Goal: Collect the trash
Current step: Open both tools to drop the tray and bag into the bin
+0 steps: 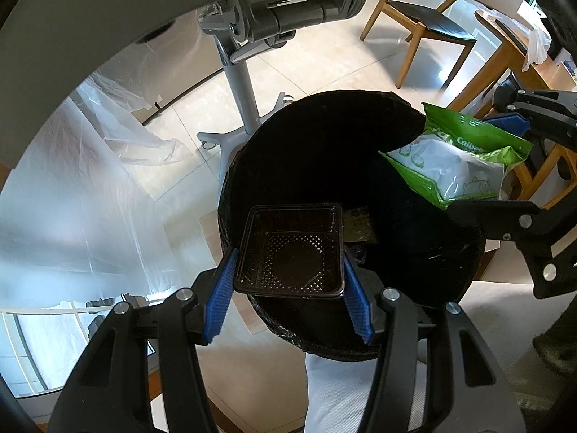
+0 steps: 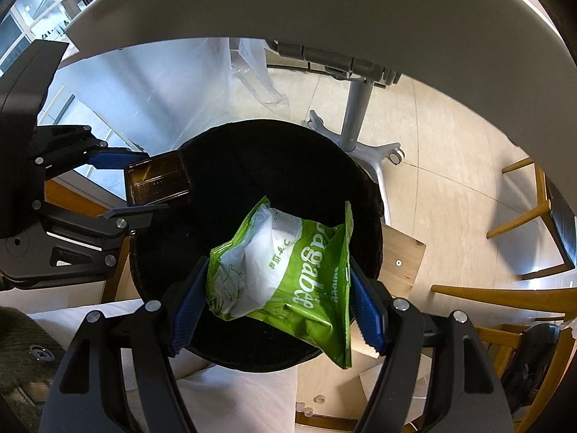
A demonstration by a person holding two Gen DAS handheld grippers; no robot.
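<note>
My left gripper is clamped on a brown clear plastic tray, its blue pads pressing the tray's two side rims. The tray hangs level above the mouth of the black-lined trash bin, over the bin's rim at about 7 o'clock in the left wrist view. Below the tray, inside the bin, a small yellowish wrapper lies against the dark liner.

My right gripper is closed on a green and white snack bag, one pad on each side edge of the crumpled pouch. The bag hangs over the bin toward 5 o'clock in the right wrist view, its lower corner reaching past the rim. From my left camera the same bag sits at 2 o'clock between the right gripper's fingers, well apart from the tray.

The centre and far half of the bin's opening are free. Just behind the far rim stands a grey table leg with a castor base, and the white tabletop edge overhangs above. A wooden chair stands at 1 o'clock on the tiled floor, and clear plastic sheeting lies at 9 o'clock.
</note>
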